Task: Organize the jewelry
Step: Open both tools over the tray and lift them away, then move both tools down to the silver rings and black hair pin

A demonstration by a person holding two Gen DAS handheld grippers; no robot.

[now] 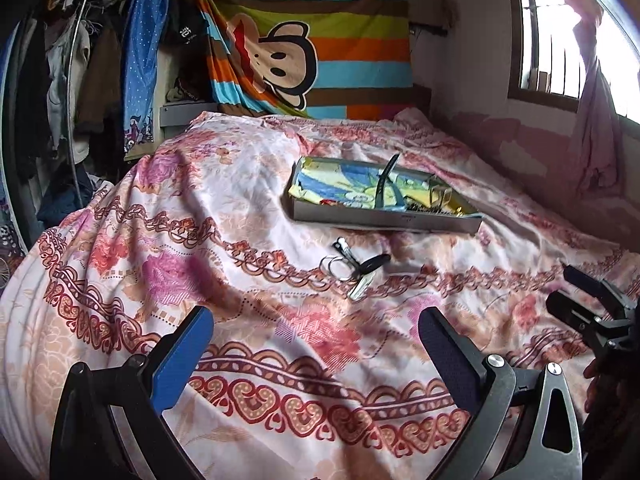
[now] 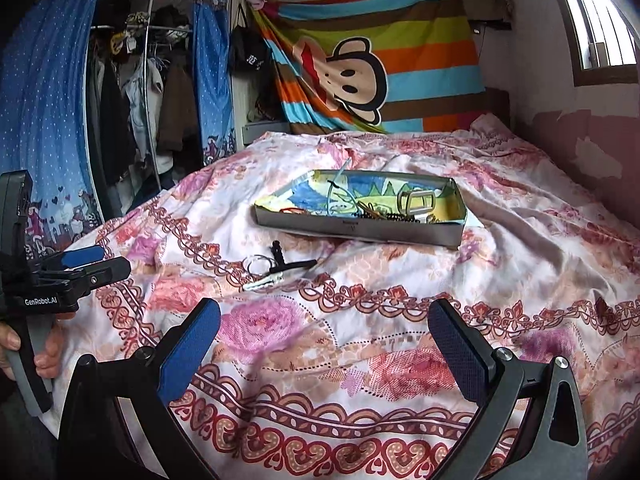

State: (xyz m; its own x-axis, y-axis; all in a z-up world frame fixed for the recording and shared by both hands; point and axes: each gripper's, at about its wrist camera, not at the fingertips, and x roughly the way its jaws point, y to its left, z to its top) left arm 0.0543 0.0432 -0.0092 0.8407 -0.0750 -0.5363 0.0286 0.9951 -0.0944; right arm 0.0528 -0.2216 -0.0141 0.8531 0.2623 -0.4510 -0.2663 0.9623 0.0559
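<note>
With the jaws of both my left gripper [image 1: 316, 344] and right gripper [image 2: 324, 338] apart and empty, the loose jewelry [image 2: 276, 268] lies just before the tin tray [image 2: 356, 228], looking light, thin, slippery; I'd pinch the dark clip's stiff bar.

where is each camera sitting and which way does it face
Left wrist: rides the left gripper, looking along its open fingers over the floral bedspread at the metal tray; right gripper at right edge.
Right wrist: rides the right gripper, facing the same way; left gripper and hand at left edge.
Shared: tray, hair clips and rings, monkey sheet.
</note>
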